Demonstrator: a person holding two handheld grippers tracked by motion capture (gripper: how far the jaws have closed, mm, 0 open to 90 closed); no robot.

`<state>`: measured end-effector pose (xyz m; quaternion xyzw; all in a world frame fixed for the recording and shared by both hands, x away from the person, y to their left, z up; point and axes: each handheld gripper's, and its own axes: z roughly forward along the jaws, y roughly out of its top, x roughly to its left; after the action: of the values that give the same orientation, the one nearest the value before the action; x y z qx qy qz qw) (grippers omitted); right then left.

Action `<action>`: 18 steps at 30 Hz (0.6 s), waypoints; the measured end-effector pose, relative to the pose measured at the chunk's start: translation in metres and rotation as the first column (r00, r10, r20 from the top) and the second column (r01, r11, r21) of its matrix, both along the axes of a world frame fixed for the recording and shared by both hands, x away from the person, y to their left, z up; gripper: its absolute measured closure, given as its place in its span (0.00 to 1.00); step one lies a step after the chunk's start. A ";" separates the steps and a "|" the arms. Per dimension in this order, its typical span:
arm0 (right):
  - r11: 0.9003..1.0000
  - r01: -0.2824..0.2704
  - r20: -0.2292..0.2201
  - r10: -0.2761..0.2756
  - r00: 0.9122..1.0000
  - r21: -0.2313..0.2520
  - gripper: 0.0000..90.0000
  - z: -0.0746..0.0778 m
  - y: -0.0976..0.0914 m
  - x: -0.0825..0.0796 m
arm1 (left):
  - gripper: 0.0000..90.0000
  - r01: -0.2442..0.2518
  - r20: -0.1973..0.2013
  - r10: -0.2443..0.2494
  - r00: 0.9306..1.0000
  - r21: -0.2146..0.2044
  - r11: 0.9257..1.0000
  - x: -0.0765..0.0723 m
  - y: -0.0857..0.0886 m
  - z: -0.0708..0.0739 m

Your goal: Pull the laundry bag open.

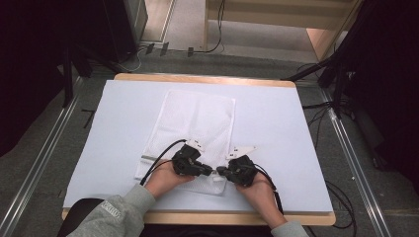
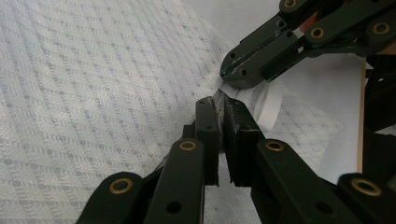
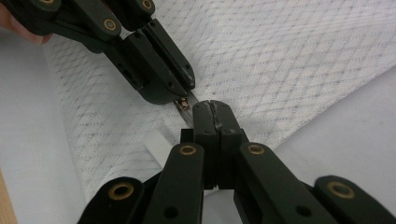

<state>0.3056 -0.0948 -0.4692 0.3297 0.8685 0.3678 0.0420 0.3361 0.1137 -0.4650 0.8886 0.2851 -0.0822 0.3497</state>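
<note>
A white mesh bag [image 1: 197, 118] lies flat on the white table [image 1: 281, 128], its long side running away from me. Both grippers meet tip to tip at its near right corner. My left gripper [image 1: 210, 171] [image 2: 219, 100] is shut, pinching the bag's fabric edge beside the white zipper tape [image 2: 261, 100]. My right gripper [image 1: 220, 172] [image 3: 210, 105] is shut too, on a thin strip that leads to the small metal zipper pull [image 3: 183, 103]. In the right gripper view the left gripper [image 3: 180, 91] comes in from the upper left. In the left gripper view the right gripper [image 2: 226, 77] comes in from the upper right.
The table's wooden rim [image 1: 197, 217] runs along the near edge, close under both hands. Cables [image 1: 341, 197] trail on the floor at the right. Dark stands [image 1: 341, 74] rise at both far corners.
</note>
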 end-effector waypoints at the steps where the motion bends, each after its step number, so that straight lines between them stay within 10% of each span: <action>1: 1.000 0.000 0.000 0.000 1.000 -0.001 1.00 0.000 0.000 0.000 | 0.96 -0.003 -0.006 0.003 1.000 -0.004 1.000 0.001 0.000 0.000; 12: 1.000 -0.017 0.007 0.017 1.000 0.014 1.00 -0.002 -0.002 0.000 | 0.97 -0.005 -0.091 0.003 0.996 -0.023 1.000 0.012 0.004 0.003; 18: 0.999 -0.034 0.032 0.033 0.999 0.018 1.00 -0.003 -0.003 -0.001 | 0.98 -0.027 -0.194 0.016 0.981 -0.054 0.998 0.019 0.009 -0.001</action>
<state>0.3042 -0.0974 -0.4725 0.3096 0.8696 0.3819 0.0467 0.3549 0.1225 -0.4657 0.8630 0.3249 -0.1724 0.3463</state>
